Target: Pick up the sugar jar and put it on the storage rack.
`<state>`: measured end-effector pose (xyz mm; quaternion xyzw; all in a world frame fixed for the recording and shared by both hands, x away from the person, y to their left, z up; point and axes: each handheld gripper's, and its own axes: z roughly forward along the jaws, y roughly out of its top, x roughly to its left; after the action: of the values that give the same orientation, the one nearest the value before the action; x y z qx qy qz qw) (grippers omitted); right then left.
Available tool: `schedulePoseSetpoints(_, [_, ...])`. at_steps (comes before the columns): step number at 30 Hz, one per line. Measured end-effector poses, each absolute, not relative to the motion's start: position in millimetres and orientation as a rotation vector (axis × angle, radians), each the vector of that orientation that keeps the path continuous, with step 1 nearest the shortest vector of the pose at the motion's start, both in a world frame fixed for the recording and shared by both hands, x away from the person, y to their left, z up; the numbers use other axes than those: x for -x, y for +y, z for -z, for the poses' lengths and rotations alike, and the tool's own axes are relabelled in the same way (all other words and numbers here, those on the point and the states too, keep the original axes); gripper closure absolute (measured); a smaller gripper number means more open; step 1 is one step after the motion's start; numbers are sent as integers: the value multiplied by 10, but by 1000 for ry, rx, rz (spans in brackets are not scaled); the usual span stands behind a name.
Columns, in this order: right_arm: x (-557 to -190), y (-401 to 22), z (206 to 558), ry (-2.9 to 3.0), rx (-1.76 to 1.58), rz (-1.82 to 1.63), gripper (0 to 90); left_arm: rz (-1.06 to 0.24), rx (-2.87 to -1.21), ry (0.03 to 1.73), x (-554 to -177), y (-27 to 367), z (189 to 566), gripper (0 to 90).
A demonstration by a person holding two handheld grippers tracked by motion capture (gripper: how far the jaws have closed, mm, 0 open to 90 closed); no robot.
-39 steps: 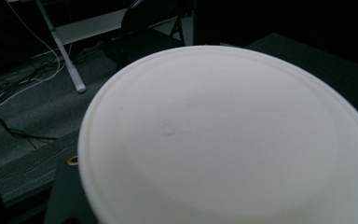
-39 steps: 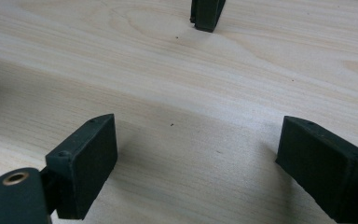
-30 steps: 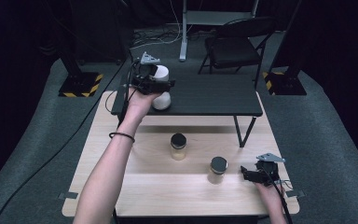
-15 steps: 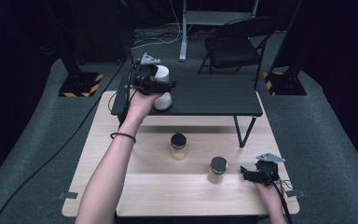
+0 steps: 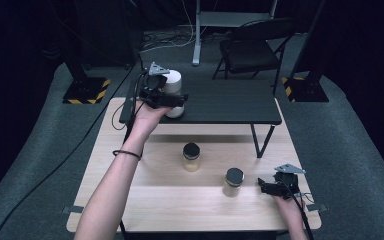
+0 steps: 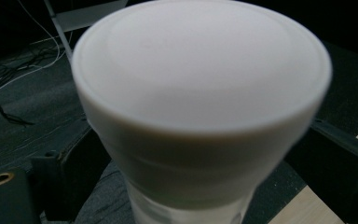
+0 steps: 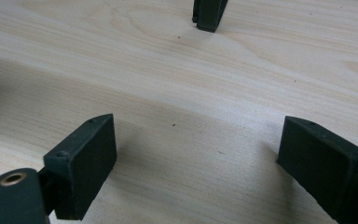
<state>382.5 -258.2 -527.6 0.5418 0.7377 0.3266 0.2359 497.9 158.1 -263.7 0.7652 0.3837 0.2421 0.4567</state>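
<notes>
Wood table (image 5: 130,200) w/ black shelf (image 5: 230,102), dark carpeted room; L claw (image 5: 166,100) just opening round white jar (image 5: 172,82), R claw (image 7: 193,163) apart.

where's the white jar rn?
High view: the white jar stands on the left end of the black raised shelf, between the left gripper's jaws, which have just been opening; two black-lidded jars sit on the wooden table below.

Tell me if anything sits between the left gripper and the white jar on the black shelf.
Nothing visible does. The left gripper has its fingers on either side of the white jar, having just been opening, and the jar stands on the black shelf.
</notes>
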Motion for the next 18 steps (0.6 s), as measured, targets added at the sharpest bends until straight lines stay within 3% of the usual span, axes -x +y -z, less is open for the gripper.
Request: schedulePoseSetpoints(18, [-3825, -2580, 5276, 2022, -1488, -895, 105, -597, -1871, 918, -4723, 1736, 2753, 47])
